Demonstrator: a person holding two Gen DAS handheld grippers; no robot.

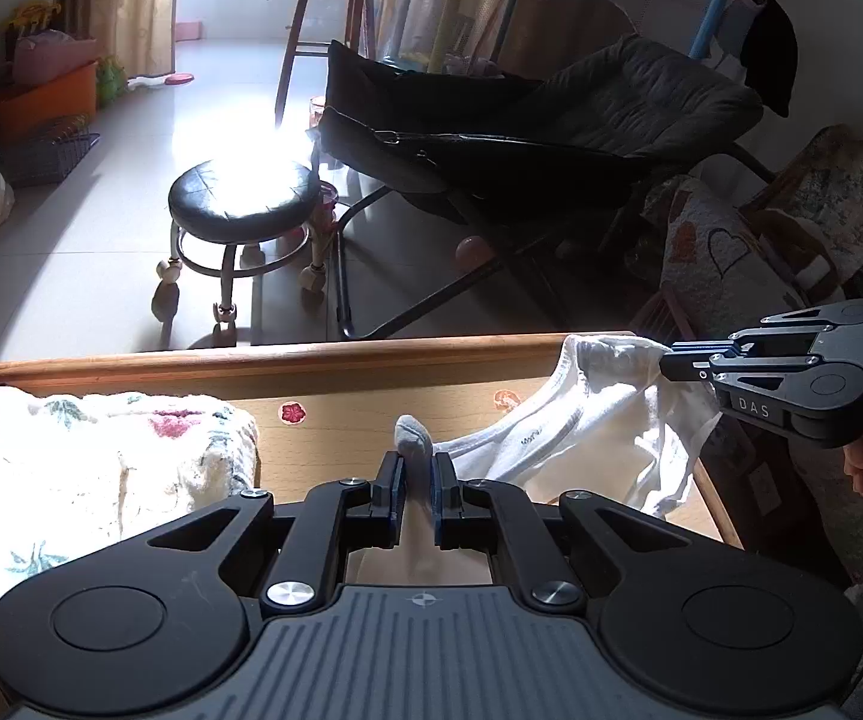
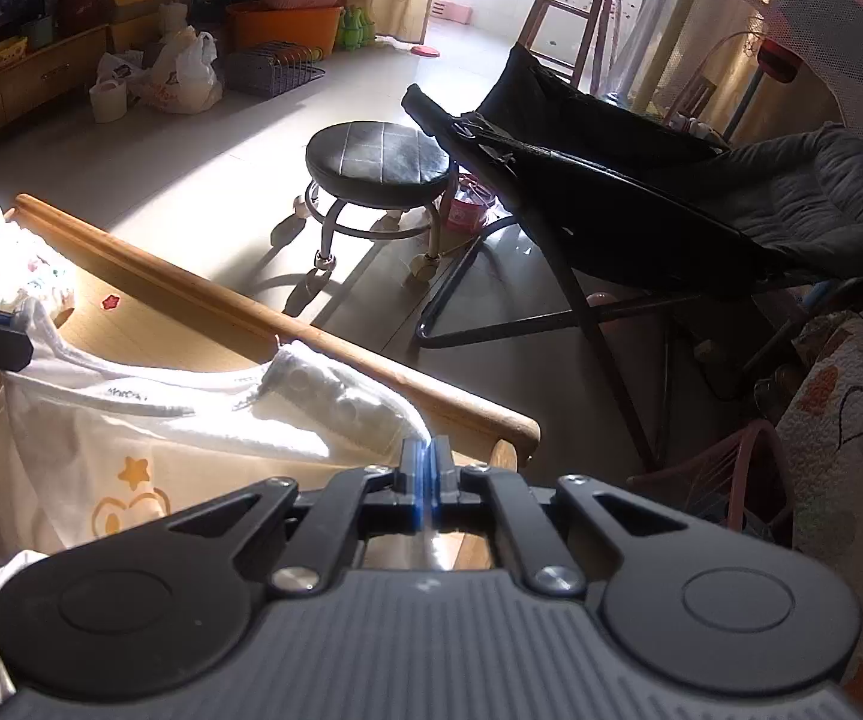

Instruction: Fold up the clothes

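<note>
- Sunlit wooden table (image 1: pixel 371 414) carries the white shirt (image 1: pixel 581 438), stretched between both grips.
- Left gripper (image 1: pixel 416 468) pinches a bunched corner; right gripper (image 2: pixel 425 456) clamps a thin edge.
- That thin edge might slip if I pull harder.
- Only the right view shows the star print (image 2: pixel 133 471); only the left shows the floral towel (image 1: pixel 101 468).

My left wrist camera looks down along its fingers, close over the wooden table (image 1: pixel 323 360); my right does likewise from the table's right end. Both share the round stool (image 1: pixel 245 192) beyond.
</note>
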